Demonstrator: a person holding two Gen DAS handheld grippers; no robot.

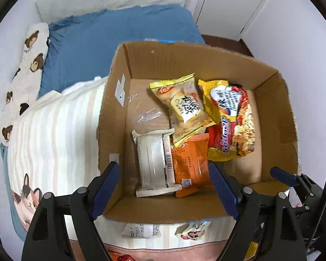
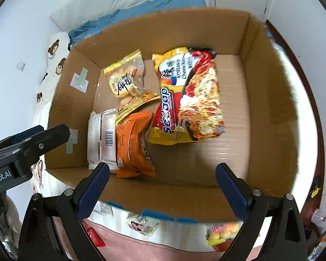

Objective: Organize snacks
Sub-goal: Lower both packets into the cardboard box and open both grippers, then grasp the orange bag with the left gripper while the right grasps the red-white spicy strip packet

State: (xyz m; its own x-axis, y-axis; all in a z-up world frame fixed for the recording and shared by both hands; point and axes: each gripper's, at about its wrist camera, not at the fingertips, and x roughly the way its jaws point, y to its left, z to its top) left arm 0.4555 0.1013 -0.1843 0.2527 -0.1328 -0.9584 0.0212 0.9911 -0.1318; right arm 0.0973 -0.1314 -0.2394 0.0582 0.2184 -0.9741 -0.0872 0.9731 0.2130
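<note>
On the bed, around the cardboard box:
Bed (image 1: 119,34): under the box, blue sheet past its far wall, striped blanket (image 1: 54,126) along its left wall.
Cardboard box (image 1: 184,61): open-topped, four snack packs on its floor.
Noodle packet (image 2: 189,95): red and yellow, flat toward the box's far right, largest pack inside.
White packet (image 1: 154,163): against the box's near left, barcode up, touching the orange packet.
Orange packet (image 1: 190,163): near wall of the box, just right of the white one.
Yellow biscuit bag (image 1: 184,106): toward the box's far wall, lower edge overlapping the orange packet.
Loose snacks (image 1: 193,231): on the blanket just outside the box's near wall.
Left gripper (image 1: 165,187): above the box's near left, jaws apart, nothing between.
Right gripper (image 2: 163,187): above the box's near wall, jaws spread wide, empty.
</note>
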